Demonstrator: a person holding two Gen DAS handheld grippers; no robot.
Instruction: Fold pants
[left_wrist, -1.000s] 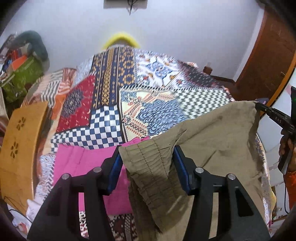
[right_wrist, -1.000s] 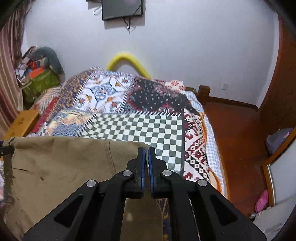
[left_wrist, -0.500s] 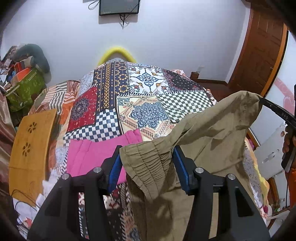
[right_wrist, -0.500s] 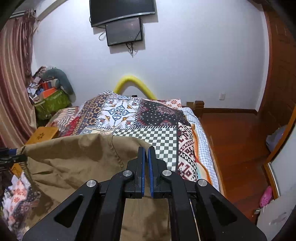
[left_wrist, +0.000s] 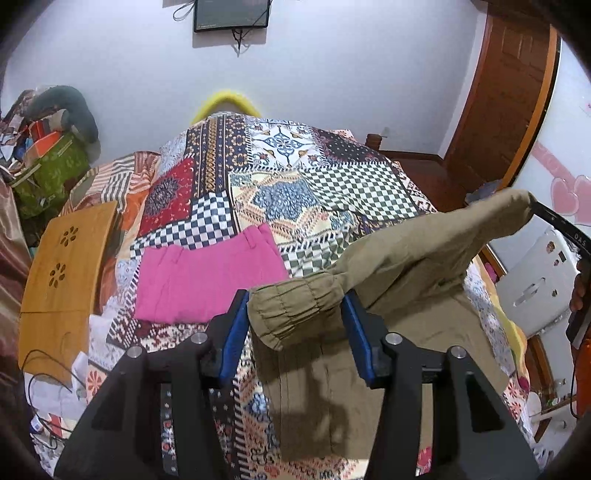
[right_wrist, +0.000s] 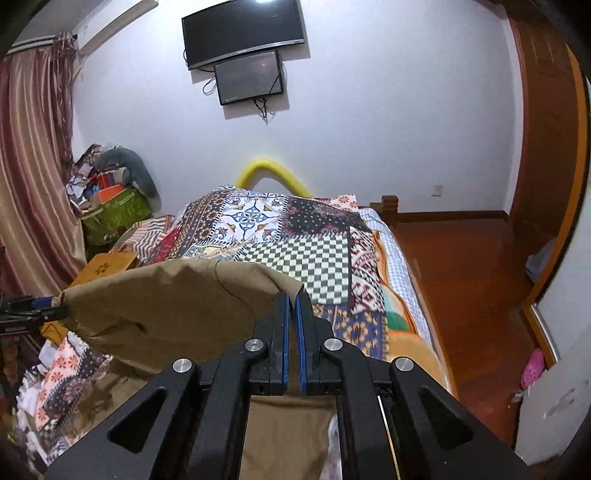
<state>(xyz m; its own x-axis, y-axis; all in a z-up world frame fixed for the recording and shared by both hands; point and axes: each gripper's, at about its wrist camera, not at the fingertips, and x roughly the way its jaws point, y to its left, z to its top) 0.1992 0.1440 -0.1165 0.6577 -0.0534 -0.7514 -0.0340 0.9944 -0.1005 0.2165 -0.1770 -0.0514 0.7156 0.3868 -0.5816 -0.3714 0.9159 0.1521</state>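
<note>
Khaki pants (left_wrist: 406, 266) held up in the air above the bed (left_wrist: 354, 184), waistband stretched between both tools. Left gripper (left_wrist: 297, 321) wide, gathered elastic bunched between the pads. Right gripper (right_wrist: 292, 332) pinched nearly closed on the other waistband corner. Pink folded garment (left_wrist: 207, 277) flat on the bed beside the hanging legs. Risk: bulky gather slipping from the left pads, dropping one side; legs likely to land twisted or over the pink piece.
</note>
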